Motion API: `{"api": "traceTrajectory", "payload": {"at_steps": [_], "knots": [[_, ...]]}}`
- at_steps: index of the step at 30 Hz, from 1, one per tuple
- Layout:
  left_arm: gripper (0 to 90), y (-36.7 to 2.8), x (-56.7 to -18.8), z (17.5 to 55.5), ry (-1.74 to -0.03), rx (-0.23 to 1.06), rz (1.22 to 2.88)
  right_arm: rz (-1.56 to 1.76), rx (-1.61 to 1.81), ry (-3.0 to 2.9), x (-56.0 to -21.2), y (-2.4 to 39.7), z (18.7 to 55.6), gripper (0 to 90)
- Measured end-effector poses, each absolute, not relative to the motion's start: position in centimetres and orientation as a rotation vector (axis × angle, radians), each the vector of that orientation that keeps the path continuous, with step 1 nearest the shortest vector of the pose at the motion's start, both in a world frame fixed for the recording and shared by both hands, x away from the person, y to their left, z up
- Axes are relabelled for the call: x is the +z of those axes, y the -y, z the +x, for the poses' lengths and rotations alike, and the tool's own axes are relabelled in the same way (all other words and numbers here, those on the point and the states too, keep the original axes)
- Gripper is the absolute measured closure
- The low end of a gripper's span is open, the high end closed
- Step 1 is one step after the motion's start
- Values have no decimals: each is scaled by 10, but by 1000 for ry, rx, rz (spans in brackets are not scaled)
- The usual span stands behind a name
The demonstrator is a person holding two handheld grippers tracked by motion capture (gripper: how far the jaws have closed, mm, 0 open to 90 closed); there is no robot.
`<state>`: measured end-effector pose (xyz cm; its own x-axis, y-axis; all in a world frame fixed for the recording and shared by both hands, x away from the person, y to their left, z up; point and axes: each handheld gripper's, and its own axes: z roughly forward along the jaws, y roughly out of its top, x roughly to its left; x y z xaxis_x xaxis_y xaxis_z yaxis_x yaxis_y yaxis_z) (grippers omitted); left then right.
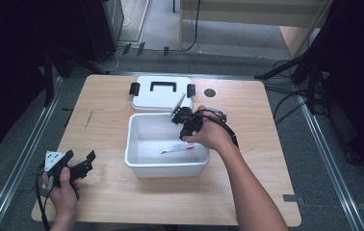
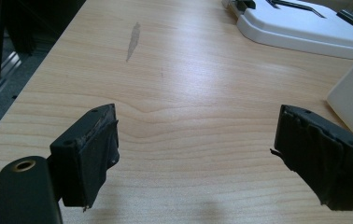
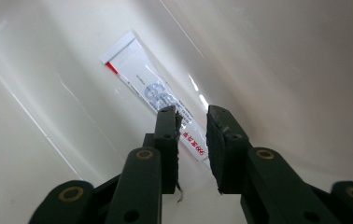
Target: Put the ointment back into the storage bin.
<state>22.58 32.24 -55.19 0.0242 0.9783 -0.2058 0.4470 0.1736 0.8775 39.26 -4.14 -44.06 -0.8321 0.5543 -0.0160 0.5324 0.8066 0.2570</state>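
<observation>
Nearest me, at the table's [image 1: 122, 192] near left corner, my left hand [image 1: 63, 185] rests on the wood with the left gripper [image 1: 81, 163] lying low and pointing toward the box. In the left gripper view its two black jaws stand wide apart with bare wood between them; it [image 2: 195, 154] holds nothing and touches nothing but the table.

Farther in, at the table's middle, sits a white open box [image 1: 136, 166], a plain rectangular tub. My right hand [image 1: 214, 134] reaches over its right rim, and the right gripper [image 1: 186, 126] dips down into the tub from the far right corner.

In the right gripper view the right gripper [image 3: 191, 122] has its jaws drawn close together, as near shut as they go, with a narrow gap left between the pads. A white tube [image 3: 153, 95] with a red stripe and blue print lies flat on the tub's floor [image 3: 48, 154]; its lower end runs into that gap. I cannot tell whether the pads press on it or merely stand over it. From above, the tube [image 1: 176, 147] lies in the tub's right half, near the front wall.

Beyond the tub, touching its far edge, the white lid [image 1: 161, 98] lies flat with its black handle [image 1: 163, 85] and two black clasps up.
</observation>
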Motion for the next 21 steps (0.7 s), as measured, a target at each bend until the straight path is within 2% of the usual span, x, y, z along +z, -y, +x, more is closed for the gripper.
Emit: {"api": "traceTrajectory", "payload": {"at_steps": [8, 11, 12, 13, 15, 17, 18, 21], "knots": [[143, -322, -552, 226, -1565, 757, 1413, 911, 499, -2868, -413, 57, 388, 730], [143, -322, -552, 226, -1564, 758, 1414, 923, 569, -2858, -401, 66, 387, 675], [143, -322, -552, 226, -1565, 758, 1414, 924, 587, -2857, -397, 69, 386, 642], [143, -322, -552, 226, -1565, 758, 1414, 912, 614, -2838, -391, 75, 383, 568], [143, -322, -552, 226, -1565, 758, 1413, 911, 623, -2825, -389, 78, 383, 535], [143, -322, -552, 226, -1565, 759, 1412, 906, 623, -2793, -384, 85, 381, 414], [143, -322, -552, 226, -1565, 759, 1413, 895, 622, -2769, -383, 87, 380, 382], [143, -322, -552, 226, -1565, 760, 1411, 958, 590, -2712, -378, 96, 378, 162]]}}
